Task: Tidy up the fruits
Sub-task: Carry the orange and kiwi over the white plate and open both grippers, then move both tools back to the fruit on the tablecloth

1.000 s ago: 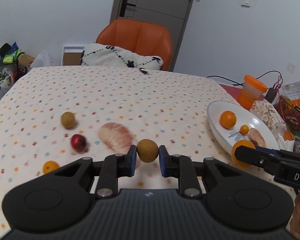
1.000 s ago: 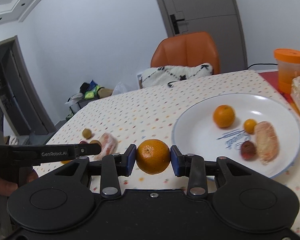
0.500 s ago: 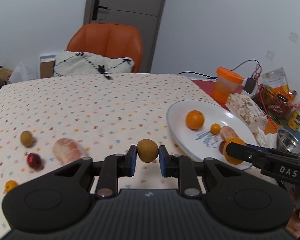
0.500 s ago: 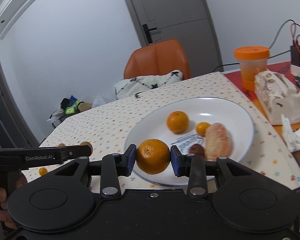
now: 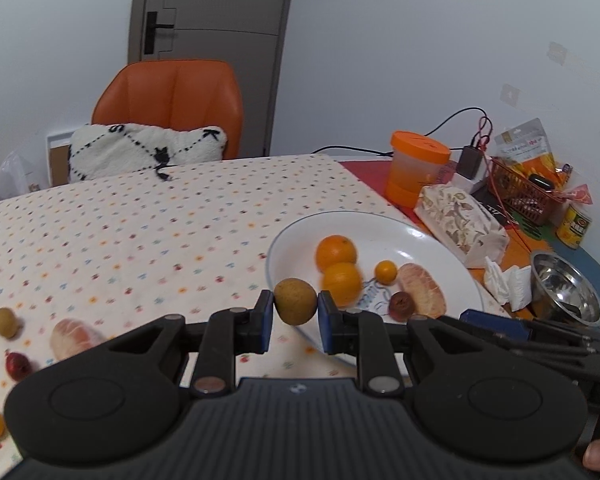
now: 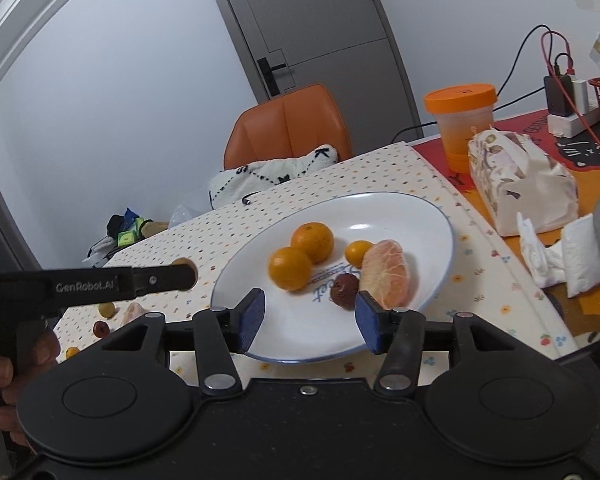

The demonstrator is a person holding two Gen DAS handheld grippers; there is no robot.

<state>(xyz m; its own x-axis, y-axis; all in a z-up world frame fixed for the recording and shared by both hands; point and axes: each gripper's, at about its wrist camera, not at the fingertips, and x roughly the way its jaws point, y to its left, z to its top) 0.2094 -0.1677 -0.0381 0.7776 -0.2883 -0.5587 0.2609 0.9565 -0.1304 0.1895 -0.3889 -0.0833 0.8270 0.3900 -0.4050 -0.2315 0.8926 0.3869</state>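
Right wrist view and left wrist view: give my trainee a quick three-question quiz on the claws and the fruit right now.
1. True or false: the right claw holds an orange.
2. What does the left claw grip? A) red date B) round brownish-green fruit C) peeled segment
3. How many fruits lie on the white round plate?

Key:
1. False; it is open and empty.
2. B
3. Five: two round oranges, a small kumquat, a dark red date, a peeled citrus segment.
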